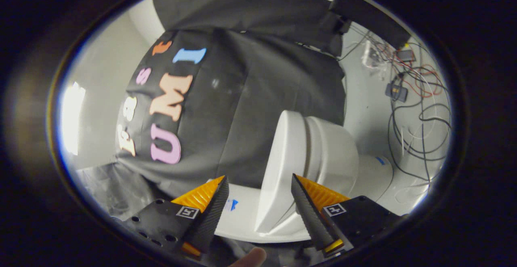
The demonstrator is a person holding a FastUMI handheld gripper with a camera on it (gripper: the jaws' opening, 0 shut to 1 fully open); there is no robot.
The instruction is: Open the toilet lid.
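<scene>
The view is rolled sideways, so the white toilet appears turned on its side. Its lid is a flat slab lying against the seat and bowl, with the pedestal beyond. My gripper is open, and the lid's lower edge sits between the two fingers, close to the right finger. The left finger stands apart from the lid, over a white surface with a small blue mark. I cannot tell whether either finger touches the lid.
The booth's black cloth wall hangs behind the toilet. On the white surface past the bowl lies a tangle of cables with small electronic boxes. A person's fingertip shows under the gripper.
</scene>
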